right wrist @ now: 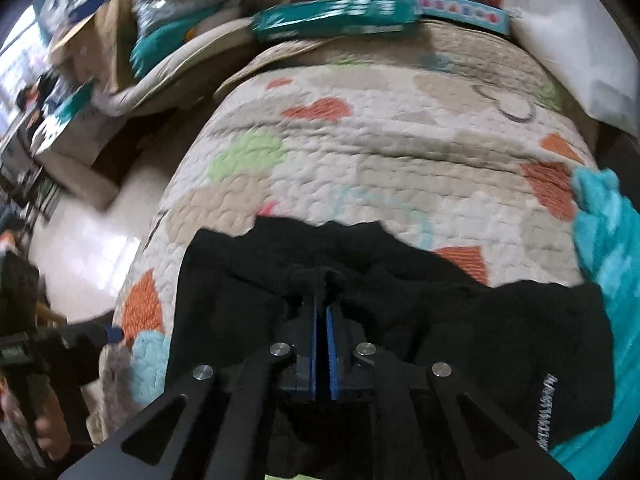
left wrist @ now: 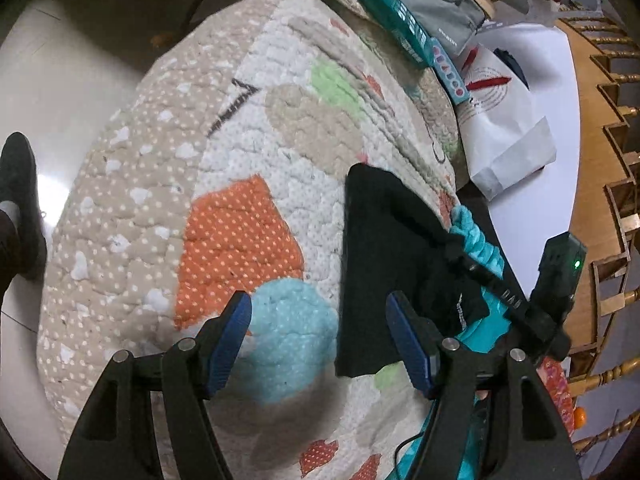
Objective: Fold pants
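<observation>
A home: patchwork quilt (left wrist: 248, 184), wooden chairs (left wrist: 616, 200) (cluttered).

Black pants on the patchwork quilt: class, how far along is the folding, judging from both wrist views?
Done: the black fabric pants already lie as a compact, doubled-up shape on the quilted patchwork cover. In hand: the right gripper is shut on a pinch of the cloth, while the left gripper stands open and empty over the quilt. Left: probably one more fold, then smoothing.

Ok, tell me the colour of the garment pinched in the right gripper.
Black pants, clearest in the right wrist view.
</observation>
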{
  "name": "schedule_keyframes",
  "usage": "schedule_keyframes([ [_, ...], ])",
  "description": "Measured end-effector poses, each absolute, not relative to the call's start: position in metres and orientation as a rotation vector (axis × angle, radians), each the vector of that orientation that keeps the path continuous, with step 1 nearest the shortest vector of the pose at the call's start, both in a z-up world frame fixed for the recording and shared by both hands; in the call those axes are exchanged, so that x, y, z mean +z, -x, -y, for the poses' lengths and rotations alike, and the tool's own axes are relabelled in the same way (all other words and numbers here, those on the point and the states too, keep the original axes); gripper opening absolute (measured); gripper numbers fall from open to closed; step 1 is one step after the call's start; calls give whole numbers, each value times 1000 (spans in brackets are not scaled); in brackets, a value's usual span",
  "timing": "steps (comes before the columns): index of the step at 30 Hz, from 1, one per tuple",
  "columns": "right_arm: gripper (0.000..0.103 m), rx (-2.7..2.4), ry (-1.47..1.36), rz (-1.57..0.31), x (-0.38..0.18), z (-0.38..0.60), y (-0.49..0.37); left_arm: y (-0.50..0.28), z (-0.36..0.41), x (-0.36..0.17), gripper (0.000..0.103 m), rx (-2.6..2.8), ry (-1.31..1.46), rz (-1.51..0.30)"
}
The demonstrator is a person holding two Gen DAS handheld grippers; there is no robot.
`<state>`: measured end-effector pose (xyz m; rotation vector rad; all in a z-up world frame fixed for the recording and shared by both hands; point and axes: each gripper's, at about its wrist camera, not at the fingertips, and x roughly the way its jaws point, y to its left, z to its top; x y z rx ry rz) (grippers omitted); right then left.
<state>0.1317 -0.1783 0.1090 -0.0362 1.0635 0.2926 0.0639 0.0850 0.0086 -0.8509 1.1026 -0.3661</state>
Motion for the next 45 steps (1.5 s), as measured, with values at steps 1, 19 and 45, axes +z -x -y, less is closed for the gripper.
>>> schedule_keyframes([
  [1,4,265,17,-1064,111,188,-132,-64,-82,8,69,-374,842,-1109],
  [19,60,275,-106,-999,126,205,-114,-105,21,11,73,-514,695,-1237],
  [45,13,605,311,-1269,76,-15,-189,-57,-43,8,16,-248,686,-1227],
])
